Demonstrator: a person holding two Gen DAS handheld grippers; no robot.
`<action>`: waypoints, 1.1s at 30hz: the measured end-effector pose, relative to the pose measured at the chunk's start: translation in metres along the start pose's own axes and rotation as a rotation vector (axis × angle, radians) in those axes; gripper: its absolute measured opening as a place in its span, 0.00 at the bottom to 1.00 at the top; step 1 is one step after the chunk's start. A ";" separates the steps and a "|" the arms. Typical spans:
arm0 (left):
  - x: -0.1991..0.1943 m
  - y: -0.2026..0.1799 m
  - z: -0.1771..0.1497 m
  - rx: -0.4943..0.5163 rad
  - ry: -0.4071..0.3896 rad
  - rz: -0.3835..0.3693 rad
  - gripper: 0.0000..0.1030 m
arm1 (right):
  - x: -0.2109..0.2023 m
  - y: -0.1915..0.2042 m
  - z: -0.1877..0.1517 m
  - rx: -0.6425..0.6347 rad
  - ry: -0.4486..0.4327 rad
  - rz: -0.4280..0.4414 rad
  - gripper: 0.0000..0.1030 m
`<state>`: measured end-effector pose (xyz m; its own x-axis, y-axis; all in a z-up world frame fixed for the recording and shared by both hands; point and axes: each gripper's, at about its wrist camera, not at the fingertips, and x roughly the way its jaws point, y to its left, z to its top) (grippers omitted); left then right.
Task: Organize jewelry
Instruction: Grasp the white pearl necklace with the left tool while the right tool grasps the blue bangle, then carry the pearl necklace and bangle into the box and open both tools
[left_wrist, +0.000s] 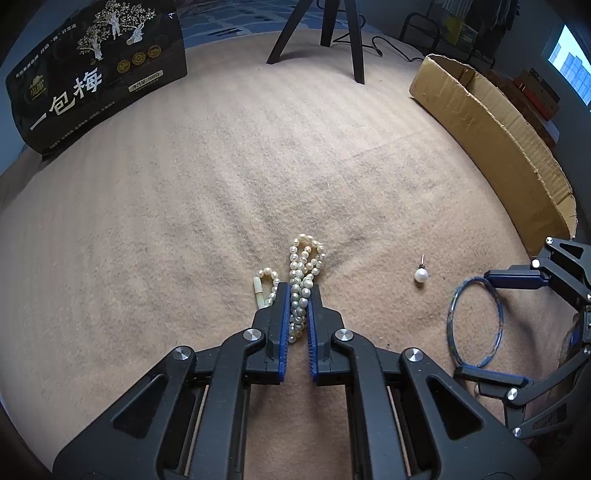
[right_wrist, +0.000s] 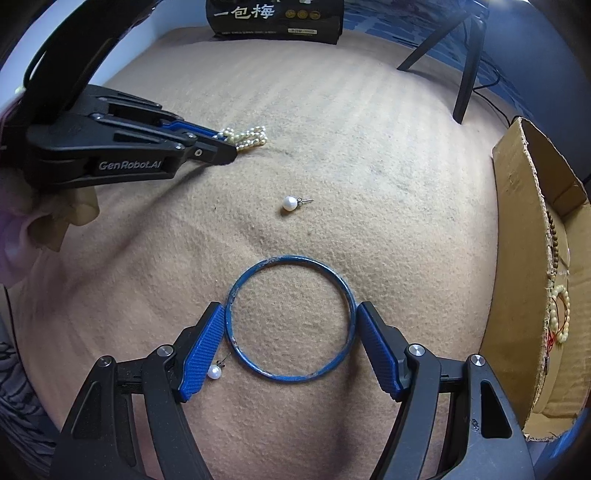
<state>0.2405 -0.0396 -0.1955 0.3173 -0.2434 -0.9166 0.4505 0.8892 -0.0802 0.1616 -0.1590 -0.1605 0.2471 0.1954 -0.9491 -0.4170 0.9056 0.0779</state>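
Fingers of the left gripper (left_wrist: 298, 295) pinch the pearl necklace (left_wrist: 304, 273); right gripper (right_wrist: 290, 325) fingers spread around the blue bangle (right_wrist: 290, 320).

Cream-white pearl necklace (left_wrist: 303, 284), scuffed blue bangle (right_wrist: 290, 320), blue-padded black grippers, tan, perhaps faintly striped blanket (left_wrist: 221, 177).

Tan blanket (left_wrist: 221, 177) carries pearl necklace (left_wrist: 304, 273), two pearl earrings (right_wrist: 290, 203), blue bangle (right_wrist: 290, 321), cardboard box (left_wrist: 491, 125)
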 end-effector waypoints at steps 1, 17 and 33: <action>-0.001 0.000 -0.001 -0.004 0.001 -0.001 0.06 | -0.001 -0.001 0.000 0.004 -0.002 0.004 0.70; -0.040 -0.013 -0.011 -0.028 -0.027 -0.040 0.05 | -0.043 -0.020 0.018 0.056 -0.139 0.024 0.70; -0.100 -0.035 -0.005 -0.090 -0.135 -0.135 0.05 | -0.091 -0.048 0.011 0.108 -0.230 0.002 0.70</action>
<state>0.1890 -0.0448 -0.1031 0.3710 -0.4066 -0.8348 0.4216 0.8748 -0.2387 0.1689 -0.2166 -0.0744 0.4445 0.2664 -0.8552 -0.3244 0.9378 0.1236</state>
